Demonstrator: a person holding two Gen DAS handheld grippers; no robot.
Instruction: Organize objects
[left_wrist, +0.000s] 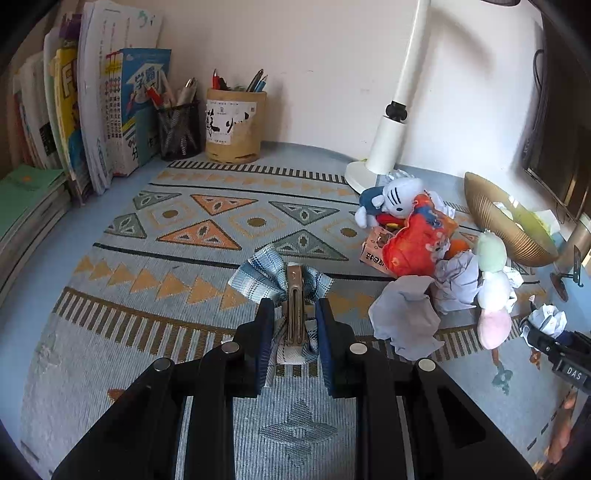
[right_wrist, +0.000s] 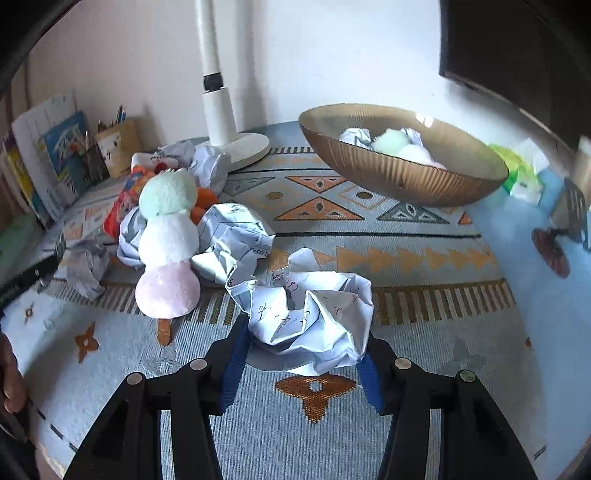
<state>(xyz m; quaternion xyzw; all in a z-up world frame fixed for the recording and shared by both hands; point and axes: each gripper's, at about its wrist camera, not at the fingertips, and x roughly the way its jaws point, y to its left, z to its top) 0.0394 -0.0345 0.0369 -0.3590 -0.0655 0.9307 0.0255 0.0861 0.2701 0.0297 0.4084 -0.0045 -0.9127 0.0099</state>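
Note:
My left gripper (left_wrist: 294, 308) has its jaws on either side of a plaid bow hair clip (left_wrist: 293, 295) with a metal clasp, held just above the patterned mat. My right gripper (right_wrist: 306, 326) is shut on a crumpled paper ball (right_wrist: 310, 317) near the mat's front. A pile lies between them: a green, white and pink plush skewer (right_wrist: 168, 236), more crumpled paper (right_wrist: 232, 240), an orange snack bag (left_wrist: 417, 240) and a white and blue cat plush (left_wrist: 391, 199). A brown ribbed bowl (right_wrist: 406, 177) at the back right holds paper and plush balls.
A white lamp base (right_wrist: 240, 147) stands behind the pile. Books (left_wrist: 92, 122), a mesh pen cup (left_wrist: 179, 129) and a tan pen holder (left_wrist: 234, 125) line the back left wall. A dark monitor (right_wrist: 517, 48) hangs at the right. Green tissue pack (right_wrist: 521, 173) sits beside the bowl.

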